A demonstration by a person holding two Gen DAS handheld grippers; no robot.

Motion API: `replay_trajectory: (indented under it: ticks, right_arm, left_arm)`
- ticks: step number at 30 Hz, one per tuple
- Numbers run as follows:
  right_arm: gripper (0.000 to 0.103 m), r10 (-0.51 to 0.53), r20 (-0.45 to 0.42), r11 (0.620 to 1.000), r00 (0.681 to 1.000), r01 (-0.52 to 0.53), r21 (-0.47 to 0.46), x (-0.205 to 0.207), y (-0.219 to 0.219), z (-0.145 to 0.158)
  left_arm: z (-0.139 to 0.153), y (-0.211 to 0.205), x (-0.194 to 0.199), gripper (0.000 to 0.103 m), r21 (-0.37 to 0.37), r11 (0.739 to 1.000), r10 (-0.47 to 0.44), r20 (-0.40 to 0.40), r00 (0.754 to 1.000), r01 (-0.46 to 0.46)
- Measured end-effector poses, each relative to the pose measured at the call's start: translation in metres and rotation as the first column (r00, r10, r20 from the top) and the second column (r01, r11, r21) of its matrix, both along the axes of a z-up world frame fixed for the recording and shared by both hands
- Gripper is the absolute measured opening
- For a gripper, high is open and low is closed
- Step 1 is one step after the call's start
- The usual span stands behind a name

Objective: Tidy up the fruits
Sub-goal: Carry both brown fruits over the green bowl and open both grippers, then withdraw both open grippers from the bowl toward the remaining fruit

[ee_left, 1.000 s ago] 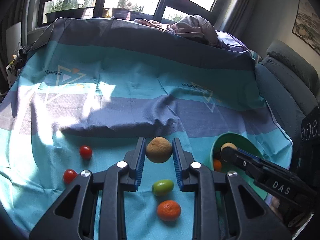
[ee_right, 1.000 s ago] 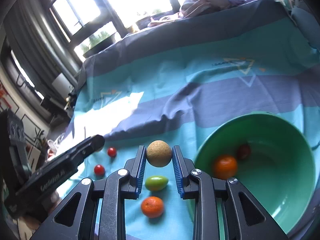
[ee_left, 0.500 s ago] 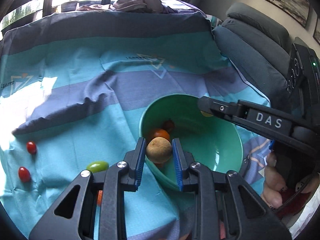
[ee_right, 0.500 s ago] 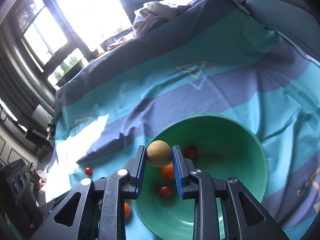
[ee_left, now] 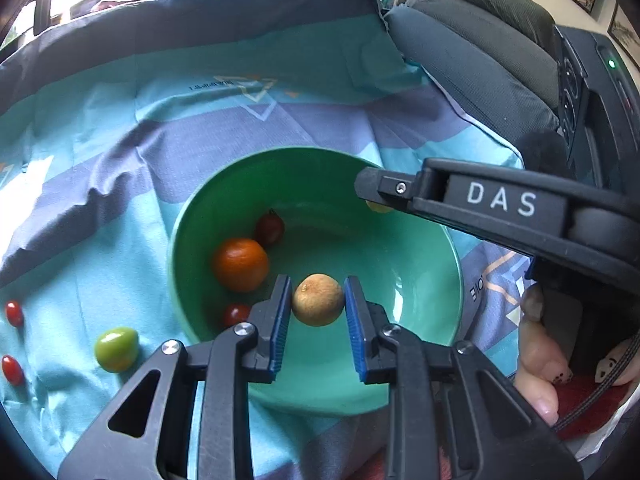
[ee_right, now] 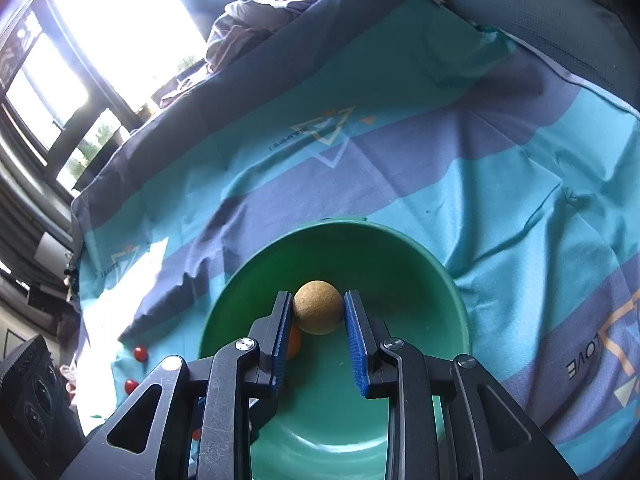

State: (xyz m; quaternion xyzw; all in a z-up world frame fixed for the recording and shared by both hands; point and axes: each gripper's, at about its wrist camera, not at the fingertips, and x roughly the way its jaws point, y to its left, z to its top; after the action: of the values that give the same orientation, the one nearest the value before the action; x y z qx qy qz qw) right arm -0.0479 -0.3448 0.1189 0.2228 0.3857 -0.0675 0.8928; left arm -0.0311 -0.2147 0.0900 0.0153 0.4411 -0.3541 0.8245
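A round brown fruit [ee_left: 318,299] is held between the blue pads of the left gripper [ee_left: 317,300], the jaws closed narrowly on its two sides at its widest part, probably so that a smooth ball cannot slip out forward. A second brown fruit [ee_right: 318,306], much the same in look, is pinched the same way in the right gripper [ee_right: 318,308]. Both loads are held over the green bowl [ee_left: 188,216], whose hollow lies directly ahead of and below each pair of jaws; that suits a drop into it, judged from the task.

To the left of the left jaws, inside the bowl, an orange [ee_left: 240,265], a dark red tomato [ee_left: 270,229] and a small red tomato [ee_left: 235,314] are seen against the near wall. Farther left, outside the rim, a green fruit [ee_left: 116,349] and two small red tomatoes [ee_left: 14,313] are left on the striped blue cloth [ee_left: 100,240], so the sorting is judged unfinished.

From the left wrist view the right gripper reaches in from the right, above the far rim, with a hand [ee_left: 538,364] on its handle. Since the two tools are close over one bowl, a release one after the other would be safer.
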Motion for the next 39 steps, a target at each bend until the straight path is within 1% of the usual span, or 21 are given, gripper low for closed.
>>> replay_trajectory:
  ticks: [7,10,22,27,28,30,32,33,34,36,38,39]
  right_arm:
    - [0.028,-0.03,-0.04,0.999,0.999,0.03,-0.014,0.001,-0.01,-0.007]
    - [0.028,-0.043,-0.053,0.999,0.998,0.042,-0.028,0.002,-0.011,-0.008]
    - [0.028,-0.044,-0.075,0.998,0.996,0.04,-0.049,0.006,-0.009,-0.011]
    - [0.028,-0.051,-0.081,0.998,0.995,0.047,-0.052,0.008,-0.01,-0.012]
    - [0.028,-0.051,-0.079,0.998,0.996,0.047,-0.048,0.008,-0.011,-0.013]
    - [0.028,-0.049,-0.084,0.998,0.995,0.046,-0.042,0.01,-0.013,-0.014]
    - [0.029,-0.048,-0.082,0.998,0.995,0.045,-0.042,0.011,-0.015,-0.015]
    - [0.032,-0.047,-0.082,0.998,0.996,0.043,-0.042,0.012,-0.016,-0.015]
    - [0.038,-0.045,-0.08,0.998,0.996,0.041,-0.041,0.012,-0.016,-0.015]
    - [0.046,-0.036,-0.073,0.999,0.997,0.033,-0.041,0.014,-0.014,-0.014]
    - [0.047,-0.033,-0.063,0.999,0.997,0.031,-0.043,0.015,-0.011,-0.011]
    - [0.047,-0.034,-0.053,0.999,0.998,0.032,-0.042,0.015,-0.008,-0.008]
  left_arm:
    - [-0.008,-0.011,0.002,0.027,-0.006,1.0,-0.018,-0.028,0.999,0.018]
    - [-0.009,-0.012,0.003,0.027,-0.002,1.0,-0.02,-0.026,0.999,0.02]
    - [-0.014,-0.012,0.007,0.027,-0.008,1.0,-0.021,-0.048,0.999,0.02]
    - [-0.013,-0.012,0.007,0.027,-0.006,1.0,-0.024,-0.035,0.999,0.023]
    - [-0.013,-0.012,0.007,0.027,-0.003,1.0,-0.014,-0.031,0.999,0.014]
    - [-0.011,-0.01,0.007,0.034,0.0,1.0,0.01,-0.018,1.0,-0.01]
    - [-0.006,-0.003,0.005,0.045,-0.023,0.999,0.049,-0.016,0.999,-0.049]
    - [-0.004,0.0,0.005,0.047,-0.029,0.997,0.072,-0.026,0.997,-0.072]
    - [-0.001,0.005,0.004,0.05,-0.025,0.995,0.093,-0.036,0.995,-0.094]
    - [0.008,0.017,0.0,0.05,-0.01,0.99,0.14,-0.033,0.99,-0.141]
    - [0.022,0.039,-0.009,0.051,0.0,0.976,0.219,0.0,0.976,-0.219]
    - [0.029,0.052,-0.013,0.053,0.0,0.963,0.27,0.014,0.963,-0.27]
